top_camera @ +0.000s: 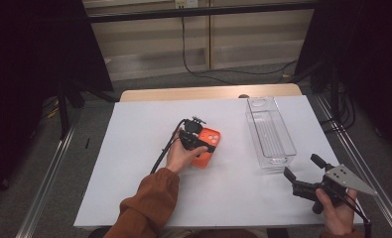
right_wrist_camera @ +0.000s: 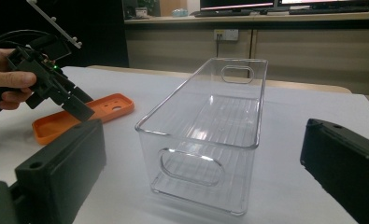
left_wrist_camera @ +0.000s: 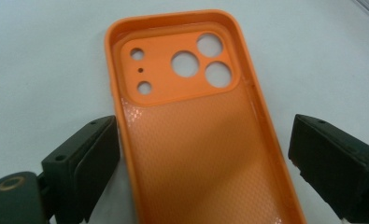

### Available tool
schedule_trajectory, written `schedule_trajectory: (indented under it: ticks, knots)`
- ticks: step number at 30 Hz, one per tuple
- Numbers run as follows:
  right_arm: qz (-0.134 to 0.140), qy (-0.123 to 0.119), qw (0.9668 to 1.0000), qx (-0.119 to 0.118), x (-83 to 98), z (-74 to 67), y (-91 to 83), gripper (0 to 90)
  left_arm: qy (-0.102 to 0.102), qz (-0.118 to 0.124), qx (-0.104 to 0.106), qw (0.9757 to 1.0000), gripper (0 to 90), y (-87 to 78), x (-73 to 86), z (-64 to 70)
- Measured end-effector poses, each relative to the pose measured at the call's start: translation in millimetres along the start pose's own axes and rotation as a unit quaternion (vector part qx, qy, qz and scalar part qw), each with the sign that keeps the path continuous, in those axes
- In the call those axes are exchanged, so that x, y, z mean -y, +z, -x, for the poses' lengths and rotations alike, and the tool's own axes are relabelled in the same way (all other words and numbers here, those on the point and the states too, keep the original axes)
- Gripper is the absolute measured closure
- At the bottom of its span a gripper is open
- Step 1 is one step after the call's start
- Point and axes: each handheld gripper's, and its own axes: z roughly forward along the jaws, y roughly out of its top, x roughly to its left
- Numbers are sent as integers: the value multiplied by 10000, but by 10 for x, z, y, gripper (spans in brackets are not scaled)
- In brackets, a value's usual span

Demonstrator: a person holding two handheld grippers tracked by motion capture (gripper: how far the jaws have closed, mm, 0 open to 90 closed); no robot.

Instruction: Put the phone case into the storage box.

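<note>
The orange phone case (left_wrist_camera: 205, 135) looks like soft matt rubbery plastic, smooth around the camera cutouts and with a fine honeycomb texture over the rest of its inside. The clear rectangular bin (right_wrist_camera: 210, 135) near the tabletop's right edge is hard glossy plastic, see-through, with ribbed lines along the bottom and bright glints on the rim. The white table cover (top_camera: 134, 148) looks matt and smooth, like paper or thin board, with a strip of pale wood (top_camera: 203, 92) showing at the far edge. The left gripper (left_wrist_camera: 205, 158) has matt black plastic jaws, slightly grainy.
</note>
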Motion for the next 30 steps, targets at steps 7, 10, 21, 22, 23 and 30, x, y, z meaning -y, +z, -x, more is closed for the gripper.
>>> schedule_trajectory:
  ticks: [7, 10, 21, 22, 23, 30]
  knots:
    - [-7, 5, 10000, -6, 1, 1, 1, 0, 128, -79, -175, 9997, 54, 40, -5, 48]
    - [-7, -14, 10000, -7, 2, 4, 3, 0, 275, -104, -322, 9990, 54, 59, 10, 89]
    - [-8, -18, 10000, -9, 3, 2, 0, 0, 411, -72, -575, 9975, 66, 78, 36, 147]
    - [-13, -14, 10000, -11, 3, 2, 2, 0, 408, -69, -606, 9973, 74, 74, 34, 151]
    - [-8, -24, 10000, -12, 3, 2, 3, 0, 400, -69, -607, 9973, 87, 72, 33, 154]
    - [-2, -22, 10000, -27, 5, 0, 6, 0, 385, -155, -574, 9975, 122, 57, 15, 151]
